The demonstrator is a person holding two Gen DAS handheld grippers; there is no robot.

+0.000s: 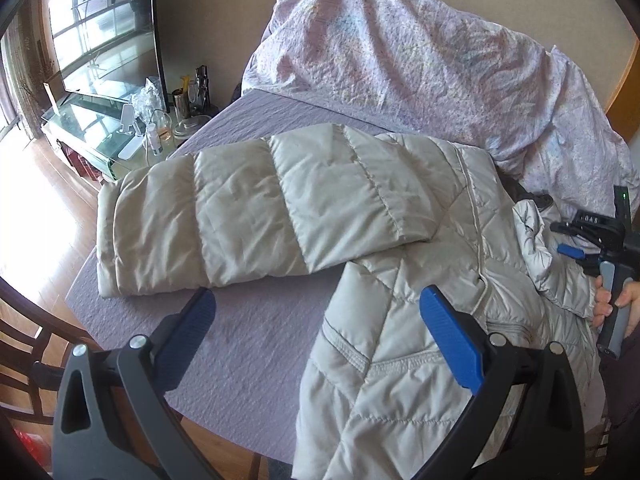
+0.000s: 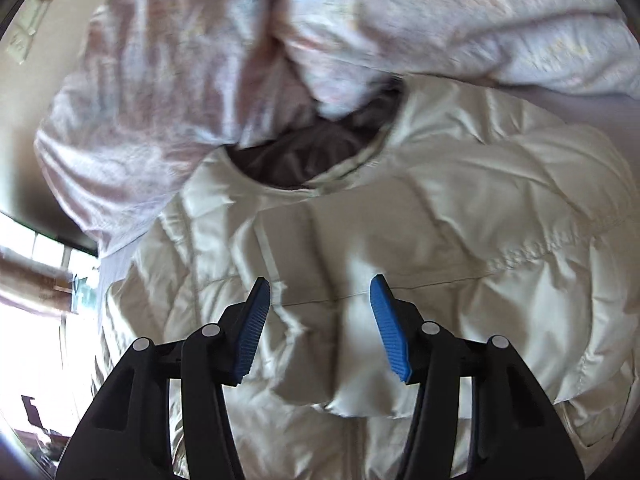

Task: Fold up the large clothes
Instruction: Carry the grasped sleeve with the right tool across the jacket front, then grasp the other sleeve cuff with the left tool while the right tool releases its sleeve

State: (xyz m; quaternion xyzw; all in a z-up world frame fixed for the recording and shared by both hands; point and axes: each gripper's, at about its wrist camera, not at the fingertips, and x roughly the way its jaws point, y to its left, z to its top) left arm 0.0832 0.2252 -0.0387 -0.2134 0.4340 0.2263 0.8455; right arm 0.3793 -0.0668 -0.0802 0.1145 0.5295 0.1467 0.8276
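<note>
A pale grey quilted puffer jacket (image 1: 400, 300) lies on the lilac bed sheet (image 1: 256, 340). One sleeve (image 1: 256, 212) is stretched out flat to the left across the bed. My left gripper (image 1: 318, 304) is open and empty, hovering over the sheet and the jacket's body just below the sleeve. In the right wrist view the jacket (image 2: 440, 208) fills the frame, with its dark-lined collar opening (image 2: 312, 152) at the top. My right gripper (image 2: 320, 292) is open and empty just above the jacket's chest. The right gripper also shows in the left wrist view (image 1: 592, 240) at the right edge.
A crumpled floral duvet (image 1: 420, 60) is piled at the back of the bed, touching the jacket's collar. A glass table (image 1: 100, 128) with bottles and cups stands left of the bed below a large television (image 1: 100, 20). A dark wooden chair (image 1: 24, 340) is at the lower left.
</note>
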